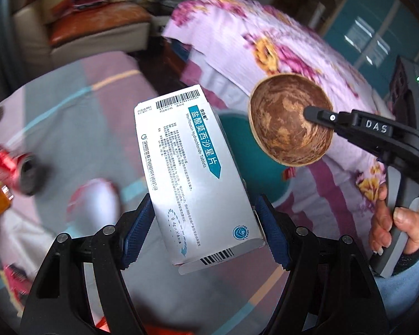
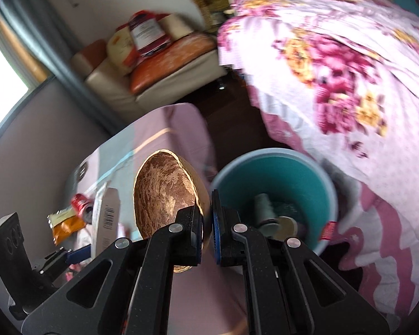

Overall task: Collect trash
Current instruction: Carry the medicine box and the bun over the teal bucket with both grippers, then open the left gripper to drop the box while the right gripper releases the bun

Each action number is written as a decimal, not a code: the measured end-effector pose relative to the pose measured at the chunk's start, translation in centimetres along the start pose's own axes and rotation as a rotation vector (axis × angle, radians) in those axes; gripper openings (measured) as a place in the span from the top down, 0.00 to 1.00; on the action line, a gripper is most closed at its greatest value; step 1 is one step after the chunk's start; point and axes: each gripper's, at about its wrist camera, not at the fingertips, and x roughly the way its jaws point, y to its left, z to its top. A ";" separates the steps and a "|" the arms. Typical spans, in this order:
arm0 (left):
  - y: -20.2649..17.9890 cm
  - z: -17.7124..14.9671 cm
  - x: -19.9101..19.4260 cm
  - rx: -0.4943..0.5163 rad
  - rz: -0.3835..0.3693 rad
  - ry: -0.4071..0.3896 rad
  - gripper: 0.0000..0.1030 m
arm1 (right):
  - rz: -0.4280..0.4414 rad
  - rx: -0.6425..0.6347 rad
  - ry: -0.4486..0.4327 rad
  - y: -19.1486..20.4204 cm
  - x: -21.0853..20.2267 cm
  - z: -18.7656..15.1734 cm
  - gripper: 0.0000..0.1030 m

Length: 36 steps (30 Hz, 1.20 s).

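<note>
The left gripper [image 1: 202, 220] holds a pill box [image 1: 192, 173]; the right gripper [image 2: 208, 223] pinches a shell [image 2: 164, 195], nearer the bin [image 2: 276, 173].

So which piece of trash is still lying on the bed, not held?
The red can, on its side on the striped bedcover. The medicine box sits in the left gripper, the coconut shell in the right gripper.

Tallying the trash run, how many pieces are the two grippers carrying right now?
2. The medicine box is clamped in the left gripper. The brown half shell is pinched by its rim in the right gripper, beside the teal bin. Anything hidden behind them can't be ruled out.
</note>
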 end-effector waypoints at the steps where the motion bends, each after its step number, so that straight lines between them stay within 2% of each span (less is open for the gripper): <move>1: -0.7 0.3 0.8 0.014 0.001 0.014 0.28 | -0.007 0.017 -0.003 -1.2 -0.1 0.1 0.94; 6: -3.2 1.4 4.0 0.064 0.005 0.066 0.28 | -0.035 0.080 -0.007 -5.5 -0.1 0.4 0.94; 14: -5.4 2.4 7.5 0.111 0.008 0.131 0.28 | -0.066 0.133 0.006 -9.0 0.9 0.2 0.94; 18: -6.2 2.9 9.0 0.126 0.008 0.152 0.28 | -0.083 0.142 0.008 -9.8 1.2 0.3 0.94; 23: -6.4 3.3 9.9 0.121 0.007 0.165 0.21 | -0.095 0.151 0.017 -10.4 1.7 0.2 0.94; 33: -5.2 3.0 9.5 0.062 -0.007 0.163 0.20 | -0.107 0.141 0.038 -9.9 2.7 0.3 0.94; 35: -4.9 2.8 9.1 0.054 -0.010 0.161 0.16 | -0.112 0.134 0.047 -9.6 3.0 0.2 0.94; 36: -4.8 2.8 9.0 0.050 -0.010 0.159 0.10 | -0.115 0.131 0.050 -9.5 3.1 0.2 0.94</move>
